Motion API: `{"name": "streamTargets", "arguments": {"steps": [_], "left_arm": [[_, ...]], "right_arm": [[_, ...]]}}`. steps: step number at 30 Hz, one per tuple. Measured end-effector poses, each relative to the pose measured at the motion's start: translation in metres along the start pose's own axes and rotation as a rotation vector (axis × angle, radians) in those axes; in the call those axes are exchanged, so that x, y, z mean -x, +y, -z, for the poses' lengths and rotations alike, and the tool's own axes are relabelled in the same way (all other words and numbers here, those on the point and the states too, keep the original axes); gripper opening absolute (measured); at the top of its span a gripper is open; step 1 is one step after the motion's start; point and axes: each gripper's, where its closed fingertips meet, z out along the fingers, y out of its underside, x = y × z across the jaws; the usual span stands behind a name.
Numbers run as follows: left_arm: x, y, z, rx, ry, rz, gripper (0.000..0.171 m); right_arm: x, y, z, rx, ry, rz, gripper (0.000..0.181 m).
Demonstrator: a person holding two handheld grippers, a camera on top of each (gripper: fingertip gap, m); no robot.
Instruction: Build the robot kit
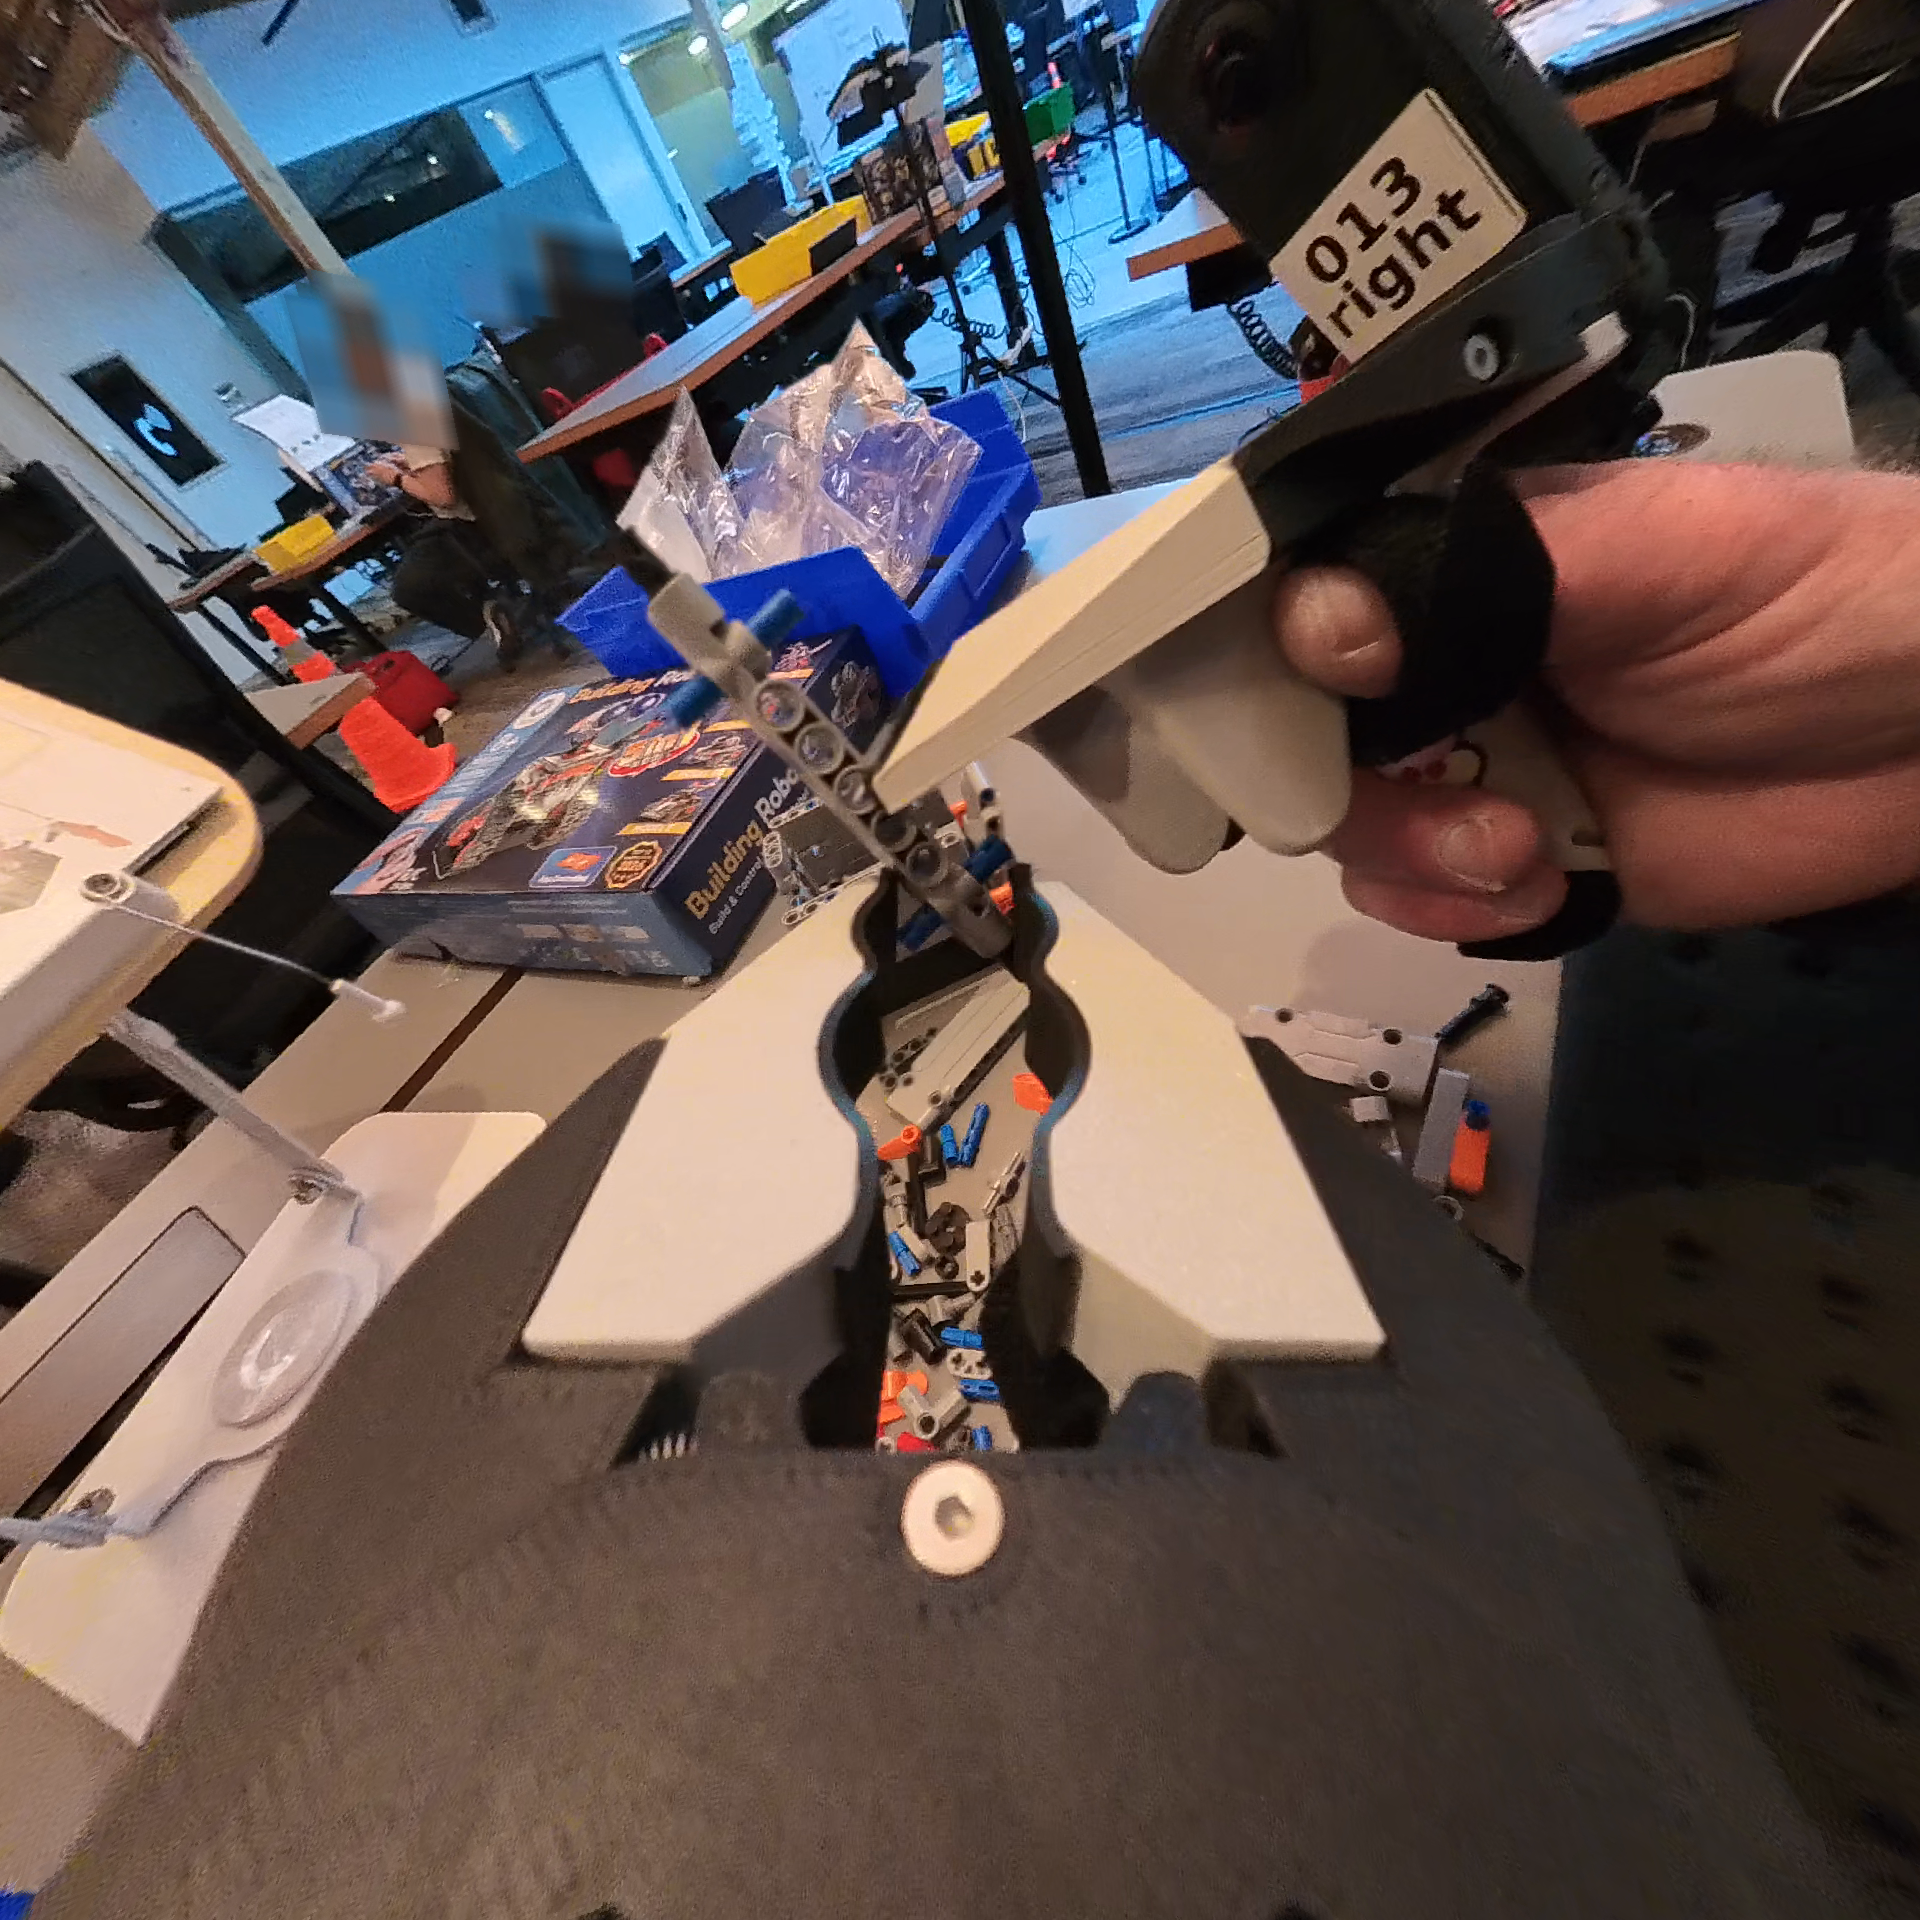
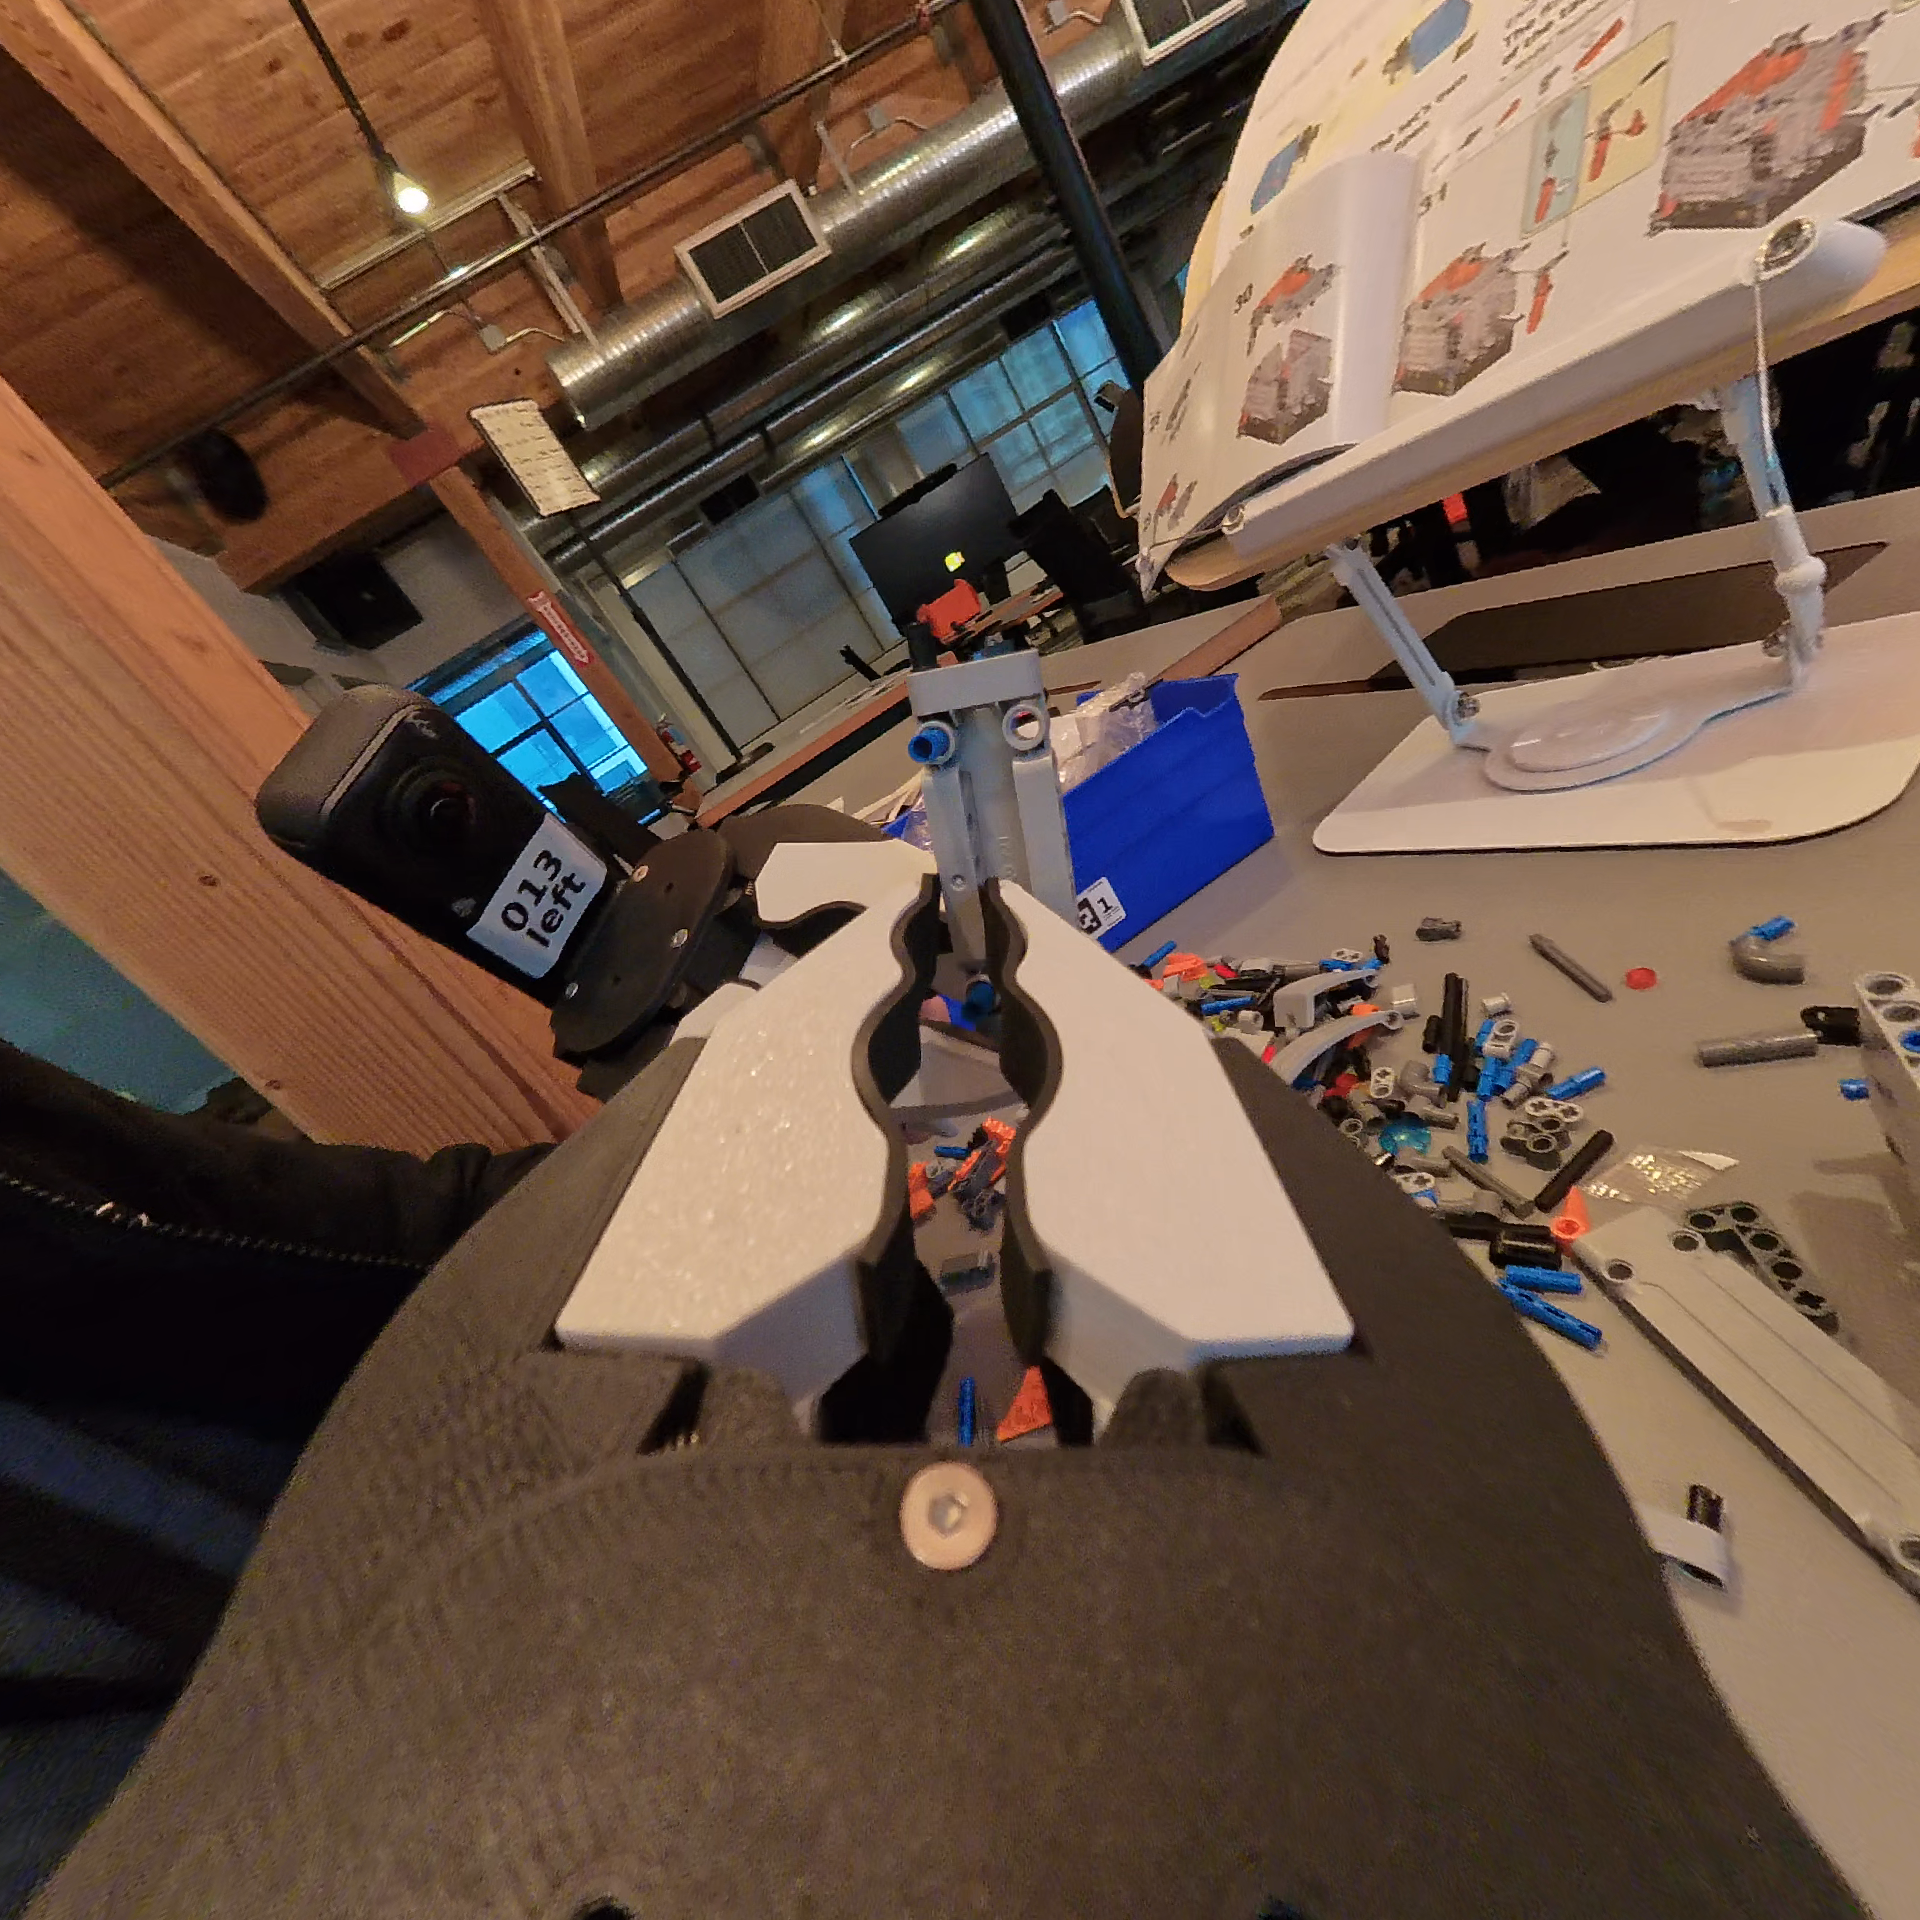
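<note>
We note left tool (image 1: 951, 914) and right tool (image 2: 961, 914) both clamped on grey beam assembly (image 1: 831, 769), held above table (image 2: 1455, 935); loose parts (image 2: 1455, 1091) scattered mid-table, blue bin (image 2: 1164, 810) behind.

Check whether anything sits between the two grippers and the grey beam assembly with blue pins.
Nothing visible does. The left gripper is shut on the lower end of the grey beam assembly with blue pins, and the right gripper pinches it too.

Beam assembly (image 1: 831, 769): lower end hidden between left hand-held gripper (image 1: 956, 914) fingertips. Booklet (image 2: 1538, 208) cut off at top and right edges. Loose parts (image 2: 1455, 1070) too small to identify.
</note>
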Motion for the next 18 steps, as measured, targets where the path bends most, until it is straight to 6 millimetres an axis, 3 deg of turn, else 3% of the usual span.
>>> {"name": "streamTargets", "arguments": {"steps": [6, 12, 15, 18], "left_arm": [[0.002, -0.001, 0.006, -0.004, 0.021, -0.021, 0.019], [-0.004, 0.003, 0.011, -0.015, 0.19, 0.063, 0.019], [-0.021, 0.003, 0.015, -0.016, 0.366, 0.105, 0.019], [-0.04, 0.011, 0.018, 0.047, 0.508, 0.082, 0.019]], "right_arm": [[0.004, 0.003, -0.001, 0.055, -0.034, -0.007, 0.008], [-0.002, 0.005, 0.013, 0.151, -0.008, 0.057, 0.021], [-0.006, 0.001, 0.024, 0.24, 0.042, 0.229, 0.026], [-0.002, -0.002, 0.03, 0.395, 0.099, 0.557, 0.032]]}}
